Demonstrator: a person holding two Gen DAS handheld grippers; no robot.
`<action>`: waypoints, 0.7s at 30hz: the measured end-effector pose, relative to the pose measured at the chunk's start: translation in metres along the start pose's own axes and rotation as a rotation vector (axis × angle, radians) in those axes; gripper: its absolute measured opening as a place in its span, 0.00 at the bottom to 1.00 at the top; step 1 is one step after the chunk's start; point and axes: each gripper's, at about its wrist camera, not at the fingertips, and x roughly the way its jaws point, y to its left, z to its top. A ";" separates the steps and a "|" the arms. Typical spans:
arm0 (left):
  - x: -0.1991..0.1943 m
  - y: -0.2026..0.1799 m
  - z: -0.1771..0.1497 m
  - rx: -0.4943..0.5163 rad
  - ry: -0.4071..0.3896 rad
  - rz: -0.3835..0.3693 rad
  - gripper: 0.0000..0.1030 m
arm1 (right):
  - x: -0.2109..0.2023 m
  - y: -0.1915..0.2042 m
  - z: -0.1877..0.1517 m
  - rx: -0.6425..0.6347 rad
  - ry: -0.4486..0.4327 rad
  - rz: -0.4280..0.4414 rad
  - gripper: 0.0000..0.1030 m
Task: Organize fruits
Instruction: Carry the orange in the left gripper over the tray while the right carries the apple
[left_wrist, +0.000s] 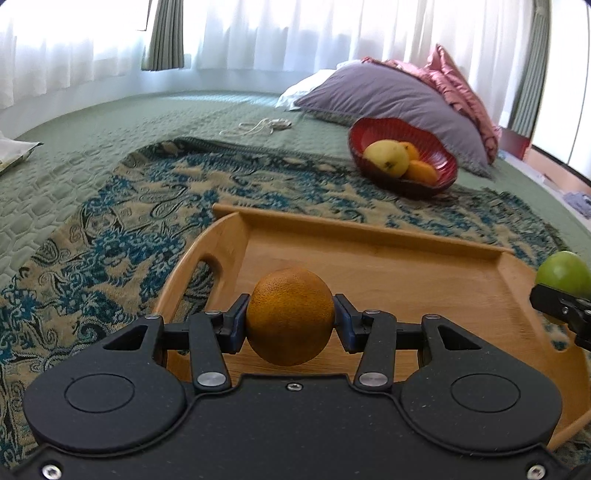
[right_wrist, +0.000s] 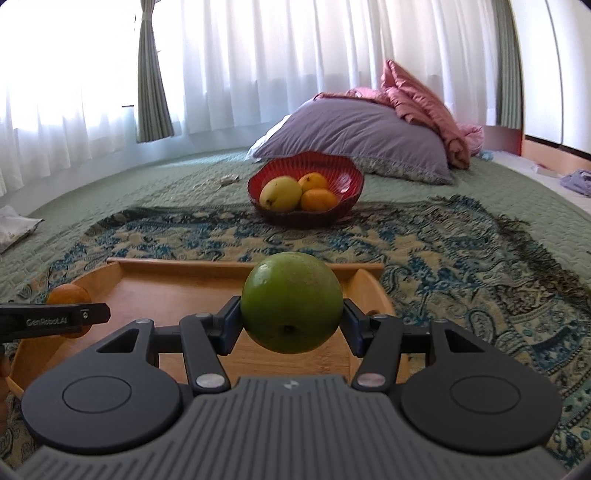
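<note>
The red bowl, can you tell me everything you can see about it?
The red bowl is shiny red and ribbed inside, with a wavy rim and a dark outside. It sits upright on the patterned blanket, just in front of the purple pillow. Inside lie a yellow-green fruit and two orange fruits. No gripper touches it.

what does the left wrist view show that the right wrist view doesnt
Only the left wrist view shows the left gripper head-on, its fingers clamping the orange. Only the right wrist view shows the right gripper head-on, gripping the green fruit. Both show the wooden tray and the red bowl holding three fruits, before the purple pillow.
</note>
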 end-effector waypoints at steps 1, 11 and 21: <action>0.002 0.001 0.000 0.000 0.004 0.006 0.44 | 0.003 0.000 0.000 -0.003 0.012 0.005 0.58; 0.011 0.001 -0.004 0.006 0.024 0.046 0.44 | 0.012 0.001 -0.002 -0.047 0.050 0.030 0.58; 0.012 -0.003 -0.005 0.014 0.014 0.076 0.44 | 0.014 -0.008 0.000 -0.024 0.070 0.071 0.58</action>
